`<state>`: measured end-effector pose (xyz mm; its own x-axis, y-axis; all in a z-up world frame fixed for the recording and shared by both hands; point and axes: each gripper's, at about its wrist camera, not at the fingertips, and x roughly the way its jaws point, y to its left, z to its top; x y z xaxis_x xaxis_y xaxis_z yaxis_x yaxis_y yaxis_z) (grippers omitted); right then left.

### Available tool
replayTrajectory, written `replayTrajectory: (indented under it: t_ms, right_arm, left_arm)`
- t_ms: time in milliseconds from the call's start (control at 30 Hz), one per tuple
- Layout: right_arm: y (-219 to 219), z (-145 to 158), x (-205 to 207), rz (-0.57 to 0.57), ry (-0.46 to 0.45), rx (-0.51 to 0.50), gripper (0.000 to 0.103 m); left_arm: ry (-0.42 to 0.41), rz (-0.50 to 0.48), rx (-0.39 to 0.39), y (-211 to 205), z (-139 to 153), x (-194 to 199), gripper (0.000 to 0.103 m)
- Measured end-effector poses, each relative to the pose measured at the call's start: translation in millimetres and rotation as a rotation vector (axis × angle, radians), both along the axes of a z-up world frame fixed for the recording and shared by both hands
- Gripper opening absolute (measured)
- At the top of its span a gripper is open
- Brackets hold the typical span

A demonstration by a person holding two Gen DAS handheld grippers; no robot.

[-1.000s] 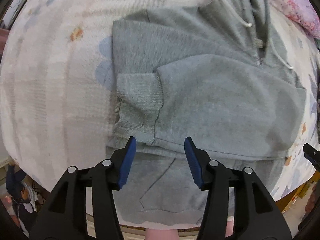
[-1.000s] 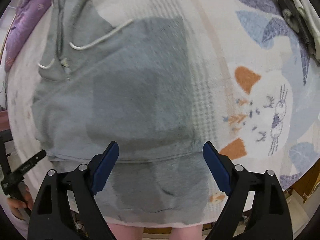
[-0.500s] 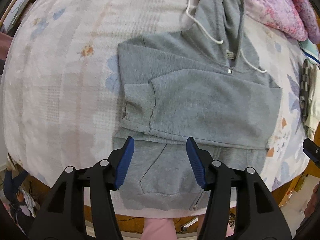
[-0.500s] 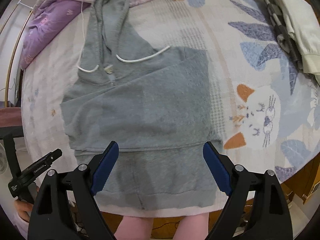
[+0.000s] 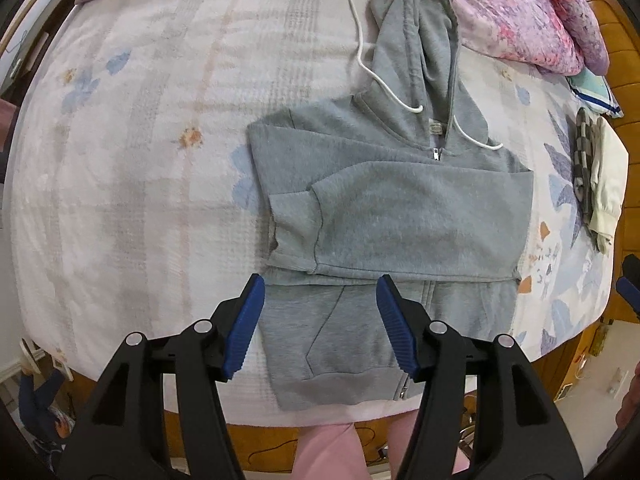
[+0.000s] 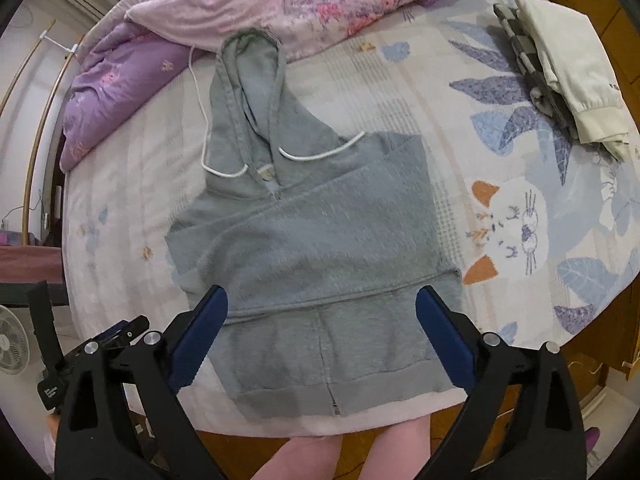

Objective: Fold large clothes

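A grey zip hoodie lies flat on the bed with its hood toward the pillows and its hem at the near edge. Both sleeves are folded across the chest, the cuff showing at the left side. My left gripper hangs well above the hoodie's lower front, its jaws opening with nothing between them. High over the hem, my right gripper is opening wide and holds nothing. The left gripper also shows at the right wrist view's lower left.
The bed sheet is pale with flower and cat prints. A pink and purple quilt is bunched at the head end. Folded clothes lie at the right edge. The person's legs stand at the near wooden edge.
Both grippers have risen away from the hoodie, so it now looks smaller and the whole garment is in sight. The right jaws have spread a little wider.
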<state>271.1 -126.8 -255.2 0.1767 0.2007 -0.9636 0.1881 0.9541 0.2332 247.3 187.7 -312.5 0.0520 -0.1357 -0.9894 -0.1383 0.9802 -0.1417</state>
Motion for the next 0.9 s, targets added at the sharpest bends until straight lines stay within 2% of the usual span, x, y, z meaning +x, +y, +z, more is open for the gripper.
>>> replayTrajectory:
  t_ms: [267,533,600,733,900]
  right_arm:
    - [4,-10,38,-0.002,0.013,0.048,0.092]
    - [-11,-51,107,-0.02,0.073,0.057,0.092]
    - [-18,-64,122,-0.037,0.093,0.059,0.092]
    - [-36,-105,158,-0.097,0.171,0.059,0.092]
    - [-46,-150,185,-0.122,0.238,0.047,0.092]
  left_arm:
    - [-0.012,0.035,-0.027,9,6,39,0.064]
    - [-0.005,0.087,-0.037,6,-12,124,0.065]
    - [-0.004,0.089,-0.035,3,-21,150,0.065]
    - [-0.005,0.113,-0.082,3,-53,213,0.069]
    - [0.017,0.144,-0.057,7,-101,288,0.069]
